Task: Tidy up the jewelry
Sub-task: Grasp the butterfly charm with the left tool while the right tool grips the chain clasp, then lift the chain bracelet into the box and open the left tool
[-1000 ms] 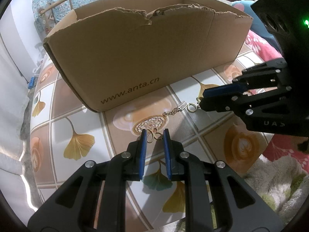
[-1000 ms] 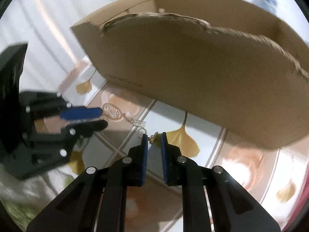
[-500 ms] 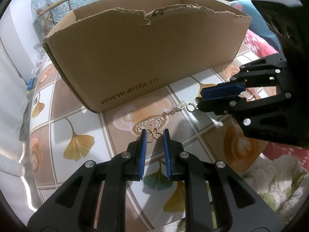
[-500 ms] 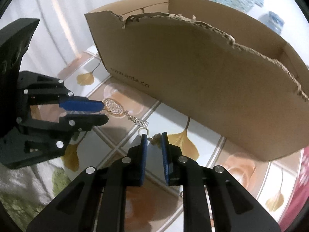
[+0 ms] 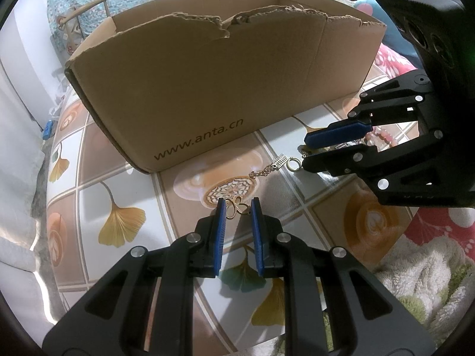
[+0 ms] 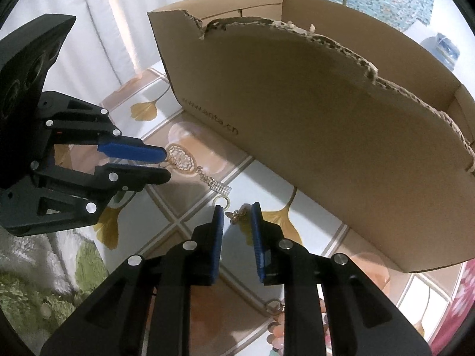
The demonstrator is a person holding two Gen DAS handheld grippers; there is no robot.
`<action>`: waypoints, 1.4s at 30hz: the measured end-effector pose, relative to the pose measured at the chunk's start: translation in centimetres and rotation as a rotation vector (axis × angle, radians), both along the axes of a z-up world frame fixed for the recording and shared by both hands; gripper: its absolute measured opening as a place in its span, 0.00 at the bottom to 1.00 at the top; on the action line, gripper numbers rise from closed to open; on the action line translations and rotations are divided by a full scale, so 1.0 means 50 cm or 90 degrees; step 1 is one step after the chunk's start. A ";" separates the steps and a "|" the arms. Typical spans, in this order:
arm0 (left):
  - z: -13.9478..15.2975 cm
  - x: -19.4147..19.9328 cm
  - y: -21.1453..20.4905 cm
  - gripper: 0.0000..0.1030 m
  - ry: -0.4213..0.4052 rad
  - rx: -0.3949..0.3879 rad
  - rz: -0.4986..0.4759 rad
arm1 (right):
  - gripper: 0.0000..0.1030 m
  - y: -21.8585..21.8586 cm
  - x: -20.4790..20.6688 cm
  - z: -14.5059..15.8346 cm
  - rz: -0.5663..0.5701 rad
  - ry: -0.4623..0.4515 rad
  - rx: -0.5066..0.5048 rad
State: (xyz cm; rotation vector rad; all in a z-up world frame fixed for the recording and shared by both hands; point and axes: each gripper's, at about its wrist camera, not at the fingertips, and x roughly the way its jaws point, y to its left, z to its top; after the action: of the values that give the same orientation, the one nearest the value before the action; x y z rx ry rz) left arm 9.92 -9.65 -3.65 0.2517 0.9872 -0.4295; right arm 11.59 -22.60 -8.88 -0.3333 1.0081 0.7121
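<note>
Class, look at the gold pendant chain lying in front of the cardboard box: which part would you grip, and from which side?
Grip the round ring at the gold pendant chain's end, coming from above. The filigree disc lies flat on the table, offering little to pinch.

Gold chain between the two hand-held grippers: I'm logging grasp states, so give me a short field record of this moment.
item: gold chain with round filigree pendant
left hand-held gripper: pads on the butterfly end
right hand-held gripper: jaws have just been opening; small charm sits between the pads, untouched
ring clasp: beside the right hand-held gripper's left pad
box: cardboard, open top, behind the chain
surface: tiled table
</note>
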 end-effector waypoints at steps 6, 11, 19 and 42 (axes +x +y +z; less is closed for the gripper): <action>0.000 0.000 0.000 0.16 0.000 0.000 -0.001 | 0.08 -0.012 -0.006 0.005 0.007 0.009 0.011; 0.001 0.000 0.000 0.16 -0.002 -0.001 -0.002 | 0.08 -0.021 -0.010 0.004 -0.006 0.010 0.028; 0.004 -0.003 0.003 0.15 -0.007 -0.005 -0.005 | 0.08 -0.042 -0.020 0.018 -0.033 0.007 0.050; 0.174 -0.014 0.067 0.15 -0.102 -0.072 -0.044 | 0.08 -0.076 -0.021 0.203 -0.046 -0.083 0.173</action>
State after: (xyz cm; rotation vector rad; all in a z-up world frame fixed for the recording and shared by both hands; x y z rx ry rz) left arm 9.22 -6.32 5.04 0.2148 0.7970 -0.5194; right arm 10.54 -26.38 1.26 -0.1044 0.7843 0.7414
